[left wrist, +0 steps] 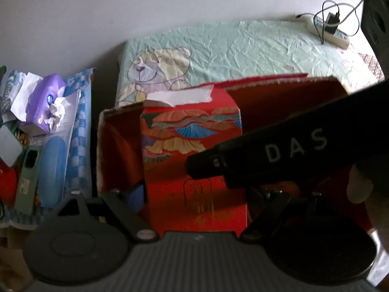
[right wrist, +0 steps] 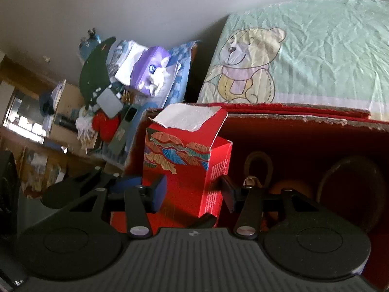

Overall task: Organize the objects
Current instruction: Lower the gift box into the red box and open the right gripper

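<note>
At centre of both views, small red carton [right wrist: 187, 168] with torn white flap, upright inside large red box [right wrist: 304, 121]. Right gripper [right wrist: 192, 192] clamped on carton, blue pad [right wrist: 159, 191] against its left face. Left gripper [left wrist: 194, 194] around same carton; grip not discernible, a black "DAS" body [left wrist: 279, 150] covering its right finger. Only left view: power strip [left wrist: 328, 30], upper right. Only right view: round dark shapes [right wrist: 350, 189] in box, lower right.
</note>
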{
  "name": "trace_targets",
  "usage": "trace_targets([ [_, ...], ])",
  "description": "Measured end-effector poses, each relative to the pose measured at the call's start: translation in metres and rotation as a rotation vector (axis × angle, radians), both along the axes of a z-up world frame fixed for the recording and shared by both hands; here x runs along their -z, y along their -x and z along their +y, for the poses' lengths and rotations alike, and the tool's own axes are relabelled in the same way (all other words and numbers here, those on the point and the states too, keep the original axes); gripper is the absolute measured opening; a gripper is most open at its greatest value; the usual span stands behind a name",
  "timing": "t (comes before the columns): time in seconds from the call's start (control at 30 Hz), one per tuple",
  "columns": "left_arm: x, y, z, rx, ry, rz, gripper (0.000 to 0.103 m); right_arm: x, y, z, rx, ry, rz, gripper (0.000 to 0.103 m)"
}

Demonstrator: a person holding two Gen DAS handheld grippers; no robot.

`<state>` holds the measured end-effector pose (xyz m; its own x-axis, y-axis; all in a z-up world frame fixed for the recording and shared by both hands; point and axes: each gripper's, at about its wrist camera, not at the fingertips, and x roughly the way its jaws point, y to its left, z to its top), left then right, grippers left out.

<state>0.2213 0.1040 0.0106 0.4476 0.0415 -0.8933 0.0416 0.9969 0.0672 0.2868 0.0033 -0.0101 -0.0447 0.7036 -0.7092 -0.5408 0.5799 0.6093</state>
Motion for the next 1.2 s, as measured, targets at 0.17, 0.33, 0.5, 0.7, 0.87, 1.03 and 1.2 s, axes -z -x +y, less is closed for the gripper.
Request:
trace_targets([
  [0.17, 0.016, -0.004, -0.004, -0.018, -0.018, 0.039, 0.081, 0.017, -0.007, 0.003, -0.054, 0.01, 0.029, 0.052],
  [0.33, 0.029, -0.005, -0.007, -0.038, -0.06, 0.066, 0.082, 0.032, -0.011, 0.011, -0.093, 0.011, 0.07, 0.053],
  [0.5, 0.033, -0.004, -0.011, -0.042, -0.112, 0.072, 0.082, 0.04, -0.015, 0.019, -0.116, 0.005, 0.091, 0.058],
  [0.7, 0.031, 0.007, -0.018, -0.031, -0.138, 0.073, 0.082, 0.044, -0.009, 0.015, -0.167, 0.021, 0.151, 0.054],
  [0.87, 0.022, 0.008, -0.013, -0.041, -0.105, 0.066, 0.08, 0.048, -0.011, 0.017, -0.162, 0.022, 0.193, 0.053],
  [1.03, 0.028, 0.0, -0.02, -0.041, -0.16, 0.061, 0.081, 0.052, -0.011, 0.027, -0.122, 0.025, 0.134, 0.052],
  [1.2, 0.029, -0.004, -0.021, -0.037, -0.164, 0.058, 0.081, 0.05, -0.012, 0.028, -0.118, 0.031, 0.121, 0.055],
])
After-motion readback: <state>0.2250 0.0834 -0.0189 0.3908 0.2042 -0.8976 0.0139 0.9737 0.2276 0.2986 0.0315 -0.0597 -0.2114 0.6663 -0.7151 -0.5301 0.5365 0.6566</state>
